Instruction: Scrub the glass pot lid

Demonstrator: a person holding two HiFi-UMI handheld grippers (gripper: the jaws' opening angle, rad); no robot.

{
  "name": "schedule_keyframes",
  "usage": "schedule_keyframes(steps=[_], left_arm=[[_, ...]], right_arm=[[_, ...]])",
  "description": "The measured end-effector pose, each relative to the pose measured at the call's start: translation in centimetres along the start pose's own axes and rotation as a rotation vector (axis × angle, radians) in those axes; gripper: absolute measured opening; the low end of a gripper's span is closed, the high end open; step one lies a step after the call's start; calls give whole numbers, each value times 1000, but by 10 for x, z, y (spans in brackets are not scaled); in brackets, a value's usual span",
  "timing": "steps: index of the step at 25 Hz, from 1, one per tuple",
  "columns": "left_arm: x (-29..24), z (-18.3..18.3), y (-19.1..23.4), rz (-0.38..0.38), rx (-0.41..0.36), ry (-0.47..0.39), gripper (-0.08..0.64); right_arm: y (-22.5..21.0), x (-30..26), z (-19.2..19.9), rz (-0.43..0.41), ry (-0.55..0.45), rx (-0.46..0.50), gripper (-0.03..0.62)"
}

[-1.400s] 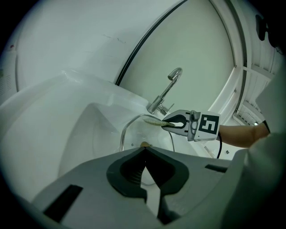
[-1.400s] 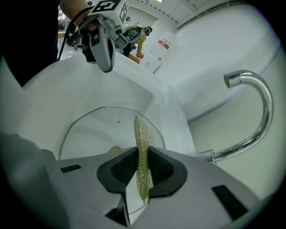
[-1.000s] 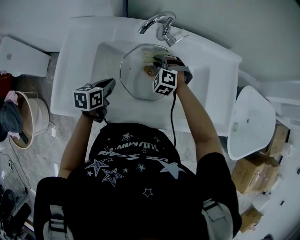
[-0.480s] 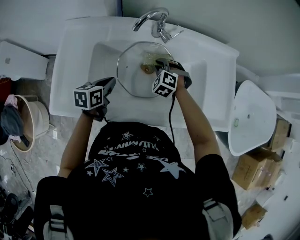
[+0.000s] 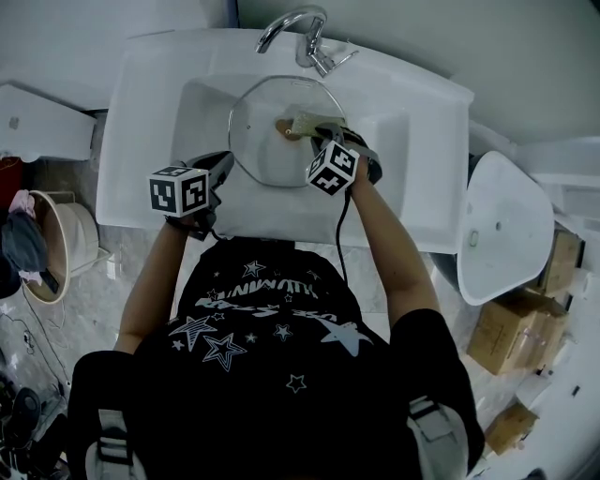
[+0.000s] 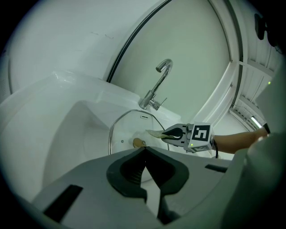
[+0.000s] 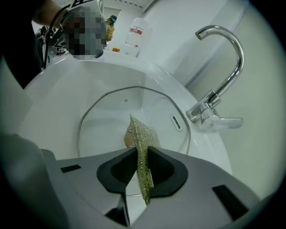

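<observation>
The glass pot lid (image 7: 109,118) will likely handle as a heavy-ish, rigid and breakable thing. Against the smooth white sink (image 5: 141,141) it should be slippery, apt to slide or rock under a sideways push. The safest holds look to be the brown knob (image 6: 139,142) at its centre or the thin metal rim (image 6: 111,134), not the bare glass. It lies knob-up in the basin, just near of the faucet (image 5: 286,26) and toward the basin's left half. It looks somewhat tilted against the basin's slope, though how far is hard to judge. The glass is clear, with a small vent hole on its left part as the right gripper view shows it, and no obvious grime that can be made out. The right gripper (image 7: 142,156) has its jaws pinched on a thin, glittery mesh scouring cloth (image 7: 143,134) — soft and floppy, so only the short stretch past the jaws can press with any force. The cloth's free end reaches out over the knob; whether it actually touches the glass cannot be told. The left gripper (image 6: 144,152) hangs at the near-left edge of the basin, apart from the lid, with its jaws brought together on nothing — so the lid looks free to slide under the cloth.
</observation>
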State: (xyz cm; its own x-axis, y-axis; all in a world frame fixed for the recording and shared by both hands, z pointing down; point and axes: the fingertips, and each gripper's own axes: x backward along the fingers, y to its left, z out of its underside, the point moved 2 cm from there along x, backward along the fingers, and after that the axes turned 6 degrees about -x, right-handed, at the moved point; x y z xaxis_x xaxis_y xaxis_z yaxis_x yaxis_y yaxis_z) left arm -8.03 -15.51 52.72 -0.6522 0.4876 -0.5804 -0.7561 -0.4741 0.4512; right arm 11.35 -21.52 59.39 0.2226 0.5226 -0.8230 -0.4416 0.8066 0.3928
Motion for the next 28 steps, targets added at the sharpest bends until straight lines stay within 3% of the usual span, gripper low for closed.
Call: schedule_keyframes(steps=[8,17,28], left_arm=[[2,8,-12,1,-8,7,8],[6,17,-28,0,-14,2,8],[19,26,-38,-15,-17,-17,8]], right_arm=[[24,2,14,-73,38,-101,67],[63,9,22,-239,71,-270,69],[107,14,14,-406,106,-292,74]])
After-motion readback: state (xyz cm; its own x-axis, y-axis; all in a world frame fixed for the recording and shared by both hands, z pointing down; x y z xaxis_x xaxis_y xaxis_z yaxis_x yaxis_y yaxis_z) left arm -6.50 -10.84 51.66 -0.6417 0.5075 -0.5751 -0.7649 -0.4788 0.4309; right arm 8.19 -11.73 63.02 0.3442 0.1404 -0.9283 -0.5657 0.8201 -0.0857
